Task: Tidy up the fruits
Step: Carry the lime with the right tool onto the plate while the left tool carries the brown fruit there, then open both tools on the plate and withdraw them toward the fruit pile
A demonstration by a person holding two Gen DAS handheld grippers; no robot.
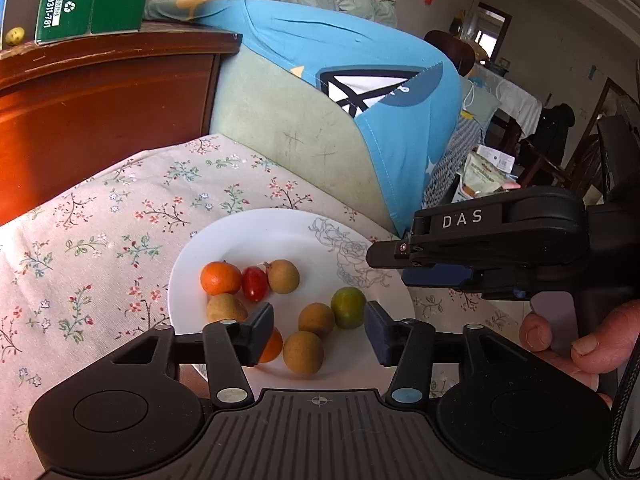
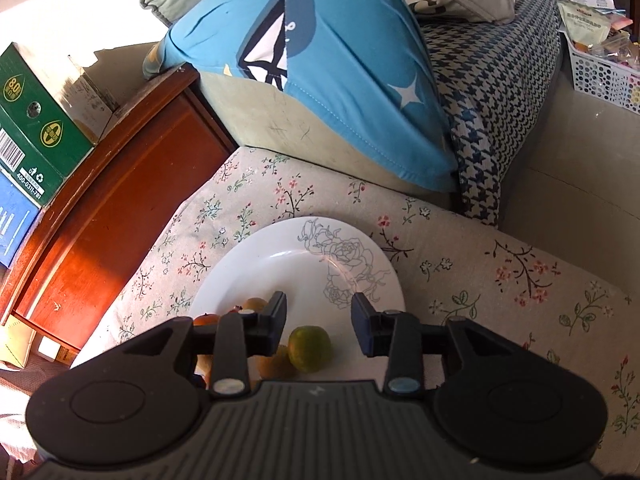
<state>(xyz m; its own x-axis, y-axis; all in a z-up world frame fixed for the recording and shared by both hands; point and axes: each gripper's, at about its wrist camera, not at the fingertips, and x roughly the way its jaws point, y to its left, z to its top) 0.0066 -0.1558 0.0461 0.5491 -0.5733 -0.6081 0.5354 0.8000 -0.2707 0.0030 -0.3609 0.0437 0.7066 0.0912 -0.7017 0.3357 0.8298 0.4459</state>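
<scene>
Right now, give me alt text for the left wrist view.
A white plate on a floral cloth holds small fruits: an orange, a red tomato, a green citrus and brown fruits. The left gripper hovers open above them, with the right gripper alongside.

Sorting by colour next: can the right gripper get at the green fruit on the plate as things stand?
Probably yes. The right gripper hangs open just above the green fruit, which sits on the plate with nothing over it. A brown fruit touches its side and might crowd one finger.

White plate (image 1: 240,236), lower centre: two oranges (image 1: 221,278), red tomato (image 1: 255,283), green citrus (image 1: 348,307), four brown longans (image 1: 283,276).
</scene>
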